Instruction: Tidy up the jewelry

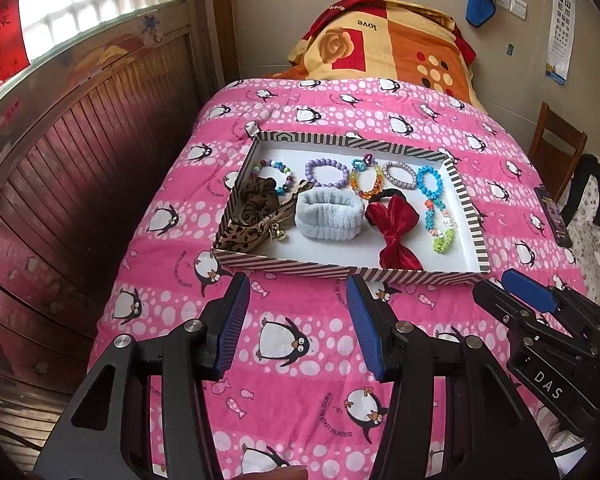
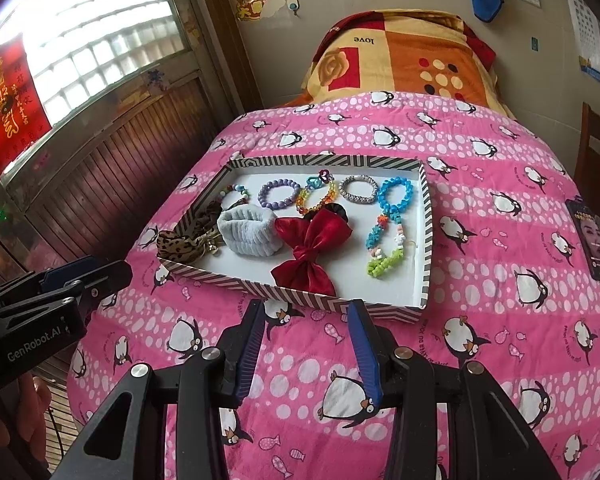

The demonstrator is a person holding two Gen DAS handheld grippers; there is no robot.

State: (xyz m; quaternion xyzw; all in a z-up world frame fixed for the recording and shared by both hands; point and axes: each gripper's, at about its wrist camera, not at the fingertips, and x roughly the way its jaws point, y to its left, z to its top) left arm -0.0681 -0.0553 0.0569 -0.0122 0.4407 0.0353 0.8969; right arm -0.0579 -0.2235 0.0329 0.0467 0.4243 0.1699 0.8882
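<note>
A striped tray (image 1: 340, 270) (image 2: 300, 300) lies on the pink penguin bedspread. It holds beaded bracelets in a back row: multicolour (image 1: 274, 174), purple (image 1: 326, 174) (image 2: 280, 196), orange (image 1: 366, 180), silver (image 1: 400, 174) (image 2: 358, 194), and a blue bead strand (image 1: 430, 188) (image 2: 394, 196). In front lie a leopard scrunchie (image 1: 252, 216) (image 2: 180, 246), a grey wristband (image 1: 326, 216) (image 2: 252, 230) and a red bow (image 1: 394, 228) (image 2: 310, 250). My left gripper (image 1: 296, 300) and my right gripper (image 2: 306, 324) are both open and empty, just before the tray's near edge.
A phone (image 1: 556, 216) (image 2: 594, 240) lies on the bed to the right of the tray. An orange blanket (image 1: 388, 40) is folded at the bed's head. A wooden wall runs along the left. A chair (image 1: 556, 148) stands at the right.
</note>
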